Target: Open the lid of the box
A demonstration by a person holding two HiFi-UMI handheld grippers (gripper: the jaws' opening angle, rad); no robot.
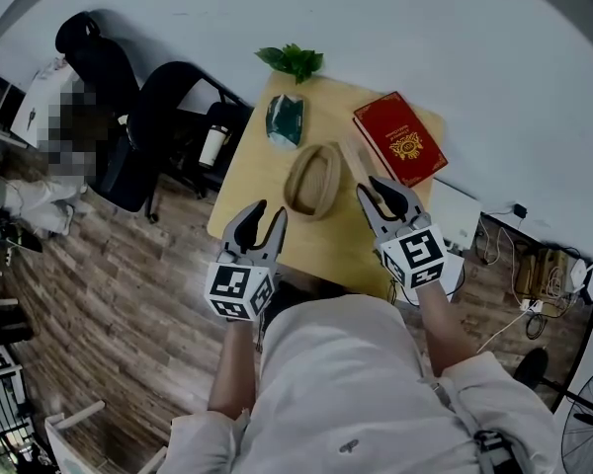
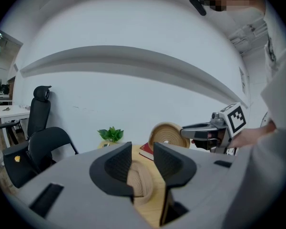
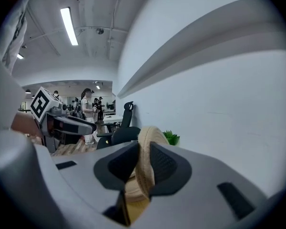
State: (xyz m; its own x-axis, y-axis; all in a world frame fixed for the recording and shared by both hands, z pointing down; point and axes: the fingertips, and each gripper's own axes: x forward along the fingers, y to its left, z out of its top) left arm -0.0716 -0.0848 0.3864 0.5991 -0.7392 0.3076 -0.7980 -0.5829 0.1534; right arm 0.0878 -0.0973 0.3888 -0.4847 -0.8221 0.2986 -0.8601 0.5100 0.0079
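lid is off the box, held by its rim

your right gripper (image 3: 142, 148) is clenched on the woven lid (image 2: 168, 135). the jaws pinch its rim and the lid stands upright, above the table (image 1: 249, 176) and just to the right of the box (image 1: 311, 181). your left gripper (image 2: 142, 149) is released: its jaws are apart and nothing is between the pads. the box only shows beyond them, near the middle of the table.

i judge that the opening is almost done and what remains is to put the lid down. the grip is only on a thin rim, so the lid can turn in the jaws. move it slowly and do not loosen before it rests on the wood. the bare wood in front of the box looks a better place than the side of the red book (image 1: 400, 138), which lies near. lay the lid flat there. if the box slides, you can steady its side with the left gripper.

the box is open on top. from the head view i see no thing inside it, but it shows small there and i cannot be sure.
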